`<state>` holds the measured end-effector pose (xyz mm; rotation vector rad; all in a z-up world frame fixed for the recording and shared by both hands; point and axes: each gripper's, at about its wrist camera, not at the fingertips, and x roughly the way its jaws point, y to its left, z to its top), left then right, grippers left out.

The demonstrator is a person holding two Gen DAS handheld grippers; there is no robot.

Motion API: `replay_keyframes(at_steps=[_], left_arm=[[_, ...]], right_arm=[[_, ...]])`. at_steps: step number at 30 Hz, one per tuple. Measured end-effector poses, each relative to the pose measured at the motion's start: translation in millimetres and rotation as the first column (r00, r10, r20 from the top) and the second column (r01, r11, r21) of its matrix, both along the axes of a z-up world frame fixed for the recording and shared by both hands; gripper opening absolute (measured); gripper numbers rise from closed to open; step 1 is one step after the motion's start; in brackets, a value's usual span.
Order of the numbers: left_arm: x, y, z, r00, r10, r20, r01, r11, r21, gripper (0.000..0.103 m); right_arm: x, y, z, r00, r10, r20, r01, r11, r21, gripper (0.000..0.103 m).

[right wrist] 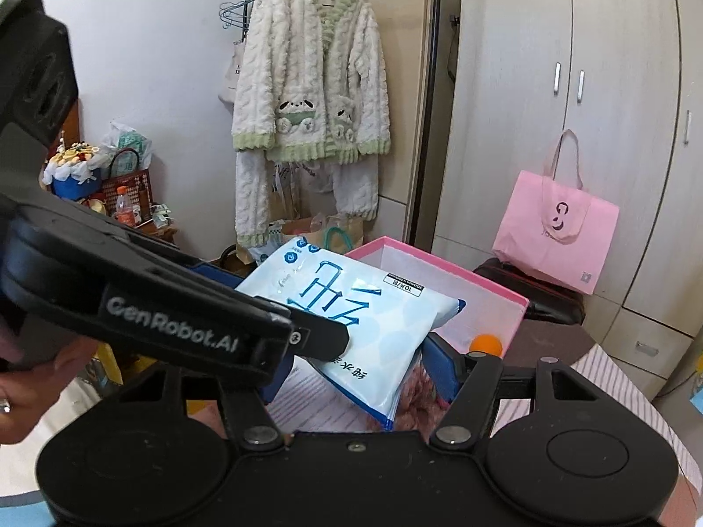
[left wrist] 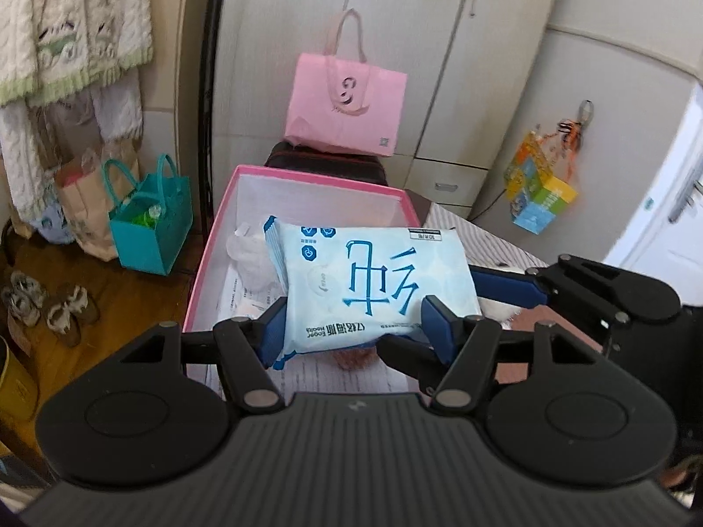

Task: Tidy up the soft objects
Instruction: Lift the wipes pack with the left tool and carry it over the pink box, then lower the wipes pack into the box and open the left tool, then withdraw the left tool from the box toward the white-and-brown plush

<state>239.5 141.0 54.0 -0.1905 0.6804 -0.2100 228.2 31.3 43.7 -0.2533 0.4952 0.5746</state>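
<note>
My left gripper (left wrist: 358, 329) is shut on a light blue wet-wipes pack (left wrist: 373, 281) and holds it above the open pink box (left wrist: 316, 178). The pack also shows in the right wrist view (right wrist: 351, 320), over the same box (right wrist: 514, 307). The left gripper body crosses that view (right wrist: 175, 320). My right gripper (right wrist: 356, 377) has its blue jaws spread wide, just below and beside the pack, holding nothing. A white plush (left wrist: 250, 254) and a pinkish fuzzy item (right wrist: 422, 395) lie in the box. An orange ball (right wrist: 485, 344) sits in its corner.
A pink tote bag (left wrist: 347, 105) stands on a dark stool behind the box. A teal bag (left wrist: 151, 224) and shoes (left wrist: 48, 307) sit on the wooden floor at left. A fluffy white jacket (right wrist: 312, 88) hangs on the wall. A striped cloth (left wrist: 483, 237) covers the table at right.
</note>
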Motion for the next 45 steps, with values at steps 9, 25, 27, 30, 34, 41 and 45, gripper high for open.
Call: replay_keyframes(at_steps=[9, 25, 27, 30, 34, 41, 45], left_arm=[[65, 19, -44, 0.991, 0.053, -0.124, -0.057, 0.998, -0.024, 0.063], [58, 23, -34, 0.994, 0.102, -0.049, -0.101, 0.995, 0.009, 0.063], [48, 22, -27, 0.996, 0.086, -0.029, -0.086, 0.996, 0.008, 0.064], [33, 21, -20, 0.998, 0.053, -0.026, -0.053, 0.999, 0.009, 0.065], [16, 16, -9, 0.999, -0.009, -0.031, 0.008, 1.0, -0.014, 0.065], [-27, 0, 14, 0.998, -0.063, 0.022, 0.062, 0.997, 0.053, 0.065], [-52, -9, 24, 0.993, -0.115, 0.027, 0.113, 0.991, 0.067, 0.066]], right_arm=[[76, 16, -37, 0.992, 0.02, -0.127, -0.025, 0.999, -0.036, 0.07], [97, 14, -48, 0.981, 0.036, -0.192, -0.062, 0.989, -0.133, 0.074], [90, 2, -42, 0.977, 0.045, -0.21, -0.068, 0.992, -0.102, 0.074], [76, -18, -31, 0.976, 0.046, -0.214, -0.062, 0.996, -0.065, 0.074], [54, -37, -13, 0.983, 0.032, -0.179, -0.046, 0.996, -0.072, 0.074], [12, -66, 16, 0.989, 0.049, -0.138, -0.055, 0.998, -0.035, 0.074], [-19, -80, 31, 0.991, 0.066, -0.115, -0.069, 0.997, -0.02, 0.074]])
